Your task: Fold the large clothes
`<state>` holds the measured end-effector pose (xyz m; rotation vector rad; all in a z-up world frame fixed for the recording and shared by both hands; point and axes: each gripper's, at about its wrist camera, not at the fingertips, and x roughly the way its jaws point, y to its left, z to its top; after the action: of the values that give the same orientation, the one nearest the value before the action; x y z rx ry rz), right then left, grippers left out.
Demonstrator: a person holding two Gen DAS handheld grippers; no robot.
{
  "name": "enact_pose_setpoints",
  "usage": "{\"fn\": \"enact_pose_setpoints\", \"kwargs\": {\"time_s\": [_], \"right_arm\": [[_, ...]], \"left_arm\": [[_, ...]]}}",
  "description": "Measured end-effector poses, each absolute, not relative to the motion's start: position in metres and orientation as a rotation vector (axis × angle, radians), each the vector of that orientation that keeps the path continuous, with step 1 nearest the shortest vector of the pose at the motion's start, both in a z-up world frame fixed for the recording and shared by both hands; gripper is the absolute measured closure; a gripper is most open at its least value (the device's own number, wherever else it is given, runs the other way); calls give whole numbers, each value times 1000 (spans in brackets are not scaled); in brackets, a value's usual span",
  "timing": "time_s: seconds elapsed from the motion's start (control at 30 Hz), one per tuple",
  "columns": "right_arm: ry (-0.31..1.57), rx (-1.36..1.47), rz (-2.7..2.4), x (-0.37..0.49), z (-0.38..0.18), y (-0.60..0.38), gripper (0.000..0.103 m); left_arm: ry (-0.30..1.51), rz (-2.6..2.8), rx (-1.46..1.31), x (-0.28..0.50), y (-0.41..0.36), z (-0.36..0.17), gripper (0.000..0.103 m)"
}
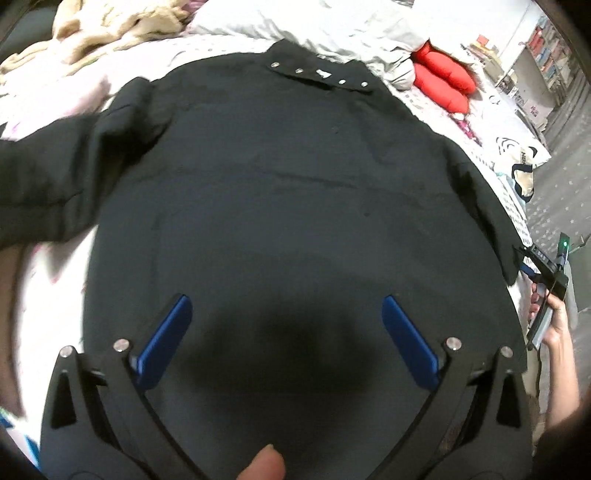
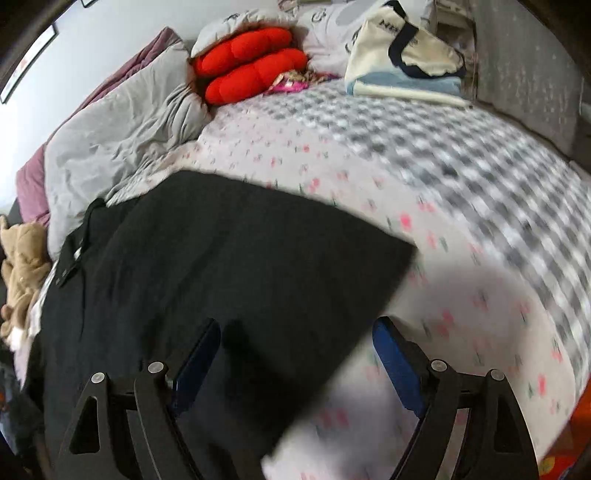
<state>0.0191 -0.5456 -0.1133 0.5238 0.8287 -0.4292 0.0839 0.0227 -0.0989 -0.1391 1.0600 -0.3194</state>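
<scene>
A large black jacket (image 1: 295, 184) lies spread flat on the bed. Its collar (image 1: 317, 74), set with metal snaps, is at the far end, and one sleeve (image 1: 48, 177) stretches out to the left. My left gripper (image 1: 285, 300) hangs open over the jacket's lower part, with nothing between its blue fingers. In the right wrist view the jacket (image 2: 221, 258) fills the left half. My right gripper (image 2: 297, 324) is open over the jacket's near right corner. Its left finger is above black cloth and its right finger above the flowered sheet (image 2: 461, 295).
Red cushions (image 2: 251, 62) and a rumpled grey duvet (image 2: 122, 129) lie at the head of the bed. A cream tote bag (image 2: 406, 55) rests on folded cloth at the far right. A beige plush blanket (image 1: 110, 26) sits far left. A person's hand (image 1: 557, 325) shows at the right edge.
</scene>
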Motion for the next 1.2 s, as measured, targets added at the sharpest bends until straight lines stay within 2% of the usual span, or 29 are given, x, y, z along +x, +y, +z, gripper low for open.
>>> {"fn": "enact_pose_setpoints", "kwargs": {"time_s": [0.07,0.1,0.13,0.2,0.33,0.43,0.5,0.67,0.83,0.87,0.9,0.93,1.07,1.2], "right_arm": [[821,518,-468,36,-110,-552,36],[823,523,-469,40,-109,-558,62],[831,548,-445,48,-107,-566,74],[832,534,-434,61,-95,-576,83],[748,175,-571,88,-44,-582,87],[706,-4,-692,106,-25,-599,87],[704,-29,-742,117,-24,-618,87],[810,-43,-805,150,-64,-662,86],[958,-76,-979,147,-119,-689,60],[928,-48,-1003,139,-117,-694,55],[923,-33,-1040,133,-114,-696,42],[921,-15,-1070,129,-108,-699,38],[862,61,-1004,113,-80,-686,36],[751,191,-839,96,-49,-637,22]], "left_arm": [[1033,-324,-115,93,11,-102,1],[1029,-336,-110,98,6,-105,1],[1024,-357,-115,102,0,-112,1],[1011,-375,-139,105,-5,-118,1],[975,-405,-167,109,-10,-125,1],[924,-419,-162,111,-16,-122,1],[906,-420,-166,116,-20,-124,1],[927,-396,-155,127,-22,-135,1],[949,-342,-139,134,-15,-144,1],[951,-327,-138,136,-13,-143,1],[950,-314,-137,137,-11,-142,1],[947,-301,-140,138,-8,-140,1],[929,-189,-127,144,14,-125,1],[875,1,-83,142,50,-99,1]]}}
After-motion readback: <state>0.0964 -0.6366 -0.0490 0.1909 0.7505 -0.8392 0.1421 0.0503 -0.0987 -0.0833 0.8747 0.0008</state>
